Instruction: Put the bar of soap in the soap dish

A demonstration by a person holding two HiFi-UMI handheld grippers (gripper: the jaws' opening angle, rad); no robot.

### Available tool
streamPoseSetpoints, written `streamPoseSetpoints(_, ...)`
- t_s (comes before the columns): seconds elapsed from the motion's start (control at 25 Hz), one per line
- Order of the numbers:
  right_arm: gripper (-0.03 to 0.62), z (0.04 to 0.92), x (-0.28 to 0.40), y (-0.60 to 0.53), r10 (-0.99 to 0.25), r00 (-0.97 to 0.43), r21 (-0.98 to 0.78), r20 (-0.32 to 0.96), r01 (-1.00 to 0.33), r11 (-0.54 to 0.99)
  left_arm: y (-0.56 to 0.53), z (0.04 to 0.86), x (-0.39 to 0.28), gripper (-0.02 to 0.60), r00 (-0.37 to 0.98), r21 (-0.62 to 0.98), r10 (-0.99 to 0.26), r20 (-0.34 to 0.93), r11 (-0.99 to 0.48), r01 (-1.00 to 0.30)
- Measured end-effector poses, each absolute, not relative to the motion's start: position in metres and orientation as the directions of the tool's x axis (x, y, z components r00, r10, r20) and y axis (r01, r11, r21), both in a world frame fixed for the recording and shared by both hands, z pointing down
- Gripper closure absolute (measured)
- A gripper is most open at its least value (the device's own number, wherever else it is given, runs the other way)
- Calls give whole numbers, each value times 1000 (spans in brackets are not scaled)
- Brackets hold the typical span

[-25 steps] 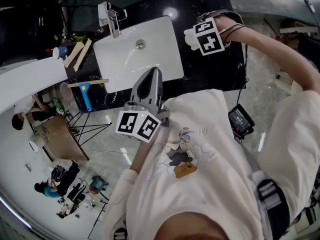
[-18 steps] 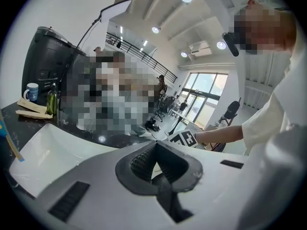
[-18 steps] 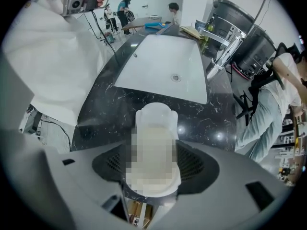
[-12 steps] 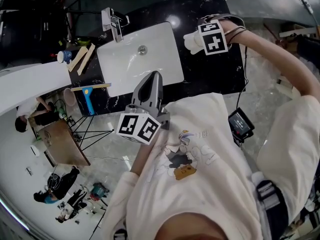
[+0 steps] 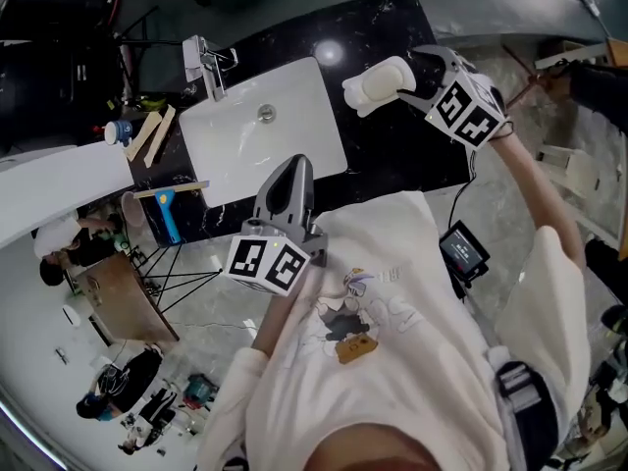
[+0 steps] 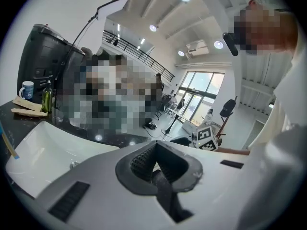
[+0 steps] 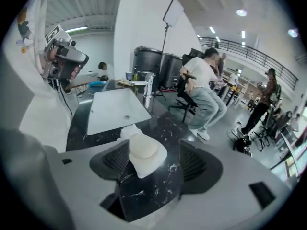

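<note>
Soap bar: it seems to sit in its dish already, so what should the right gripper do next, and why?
Probably draw the right gripper back, away from the counter. The soap bar lies in the white soap dish on the black counter; the jaws, wide apart and just beginning to close, press on nothing, so the placing looks done.

Sink area, head view: white sink point(image 5: 285, 116) set in a black marble counter point(image 5: 402, 155), faucet point(image 5: 199, 59) at the sink's upper-left corner.
Left of the sink: mug point(image 5: 118, 130), two wood strips point(image 5: 147, 133), blue squeegee point(image 5: 169, 212). Black device point(image 5: 461, 251) on a cable off the counter's front.
</note>
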State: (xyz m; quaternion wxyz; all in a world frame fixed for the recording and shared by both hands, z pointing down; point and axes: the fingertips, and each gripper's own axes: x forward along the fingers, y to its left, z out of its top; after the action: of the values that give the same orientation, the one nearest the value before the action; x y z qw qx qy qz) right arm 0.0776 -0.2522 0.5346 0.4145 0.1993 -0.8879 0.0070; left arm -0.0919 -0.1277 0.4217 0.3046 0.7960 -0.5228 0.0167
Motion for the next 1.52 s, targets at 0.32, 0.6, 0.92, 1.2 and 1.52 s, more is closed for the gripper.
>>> streamPoseSetpoints(0.32,367,573,110,-219,-472,-574,-31,669,-656,754,-135,432,-80,575,486,474,-790,374,-288,-832)
streamPoseSetpoints(0.6,444,538,109,-195,-626,-600,-199,498,-782,591,-135,438,-64,575,555,477,-724,409,-349,-807)
streamPoseSetpoints(0.92,560,477,93,-138,-718,-591,-297,367,-806,512,-106,431,-65,575,602,498,-707,371,-395,-772)
streamPoseSetpoints(1.2,588,448,43,-62,-710,-634,-430,305,-757,491,-46,426,-88,575,622,529,-711,328,-408,-744)
streamPoseSetpoints(1.52,588,406,-20,22,-737,-606,-357,300,-787,503,27,405,-124,575,645,561,-720,258,-432,-706)
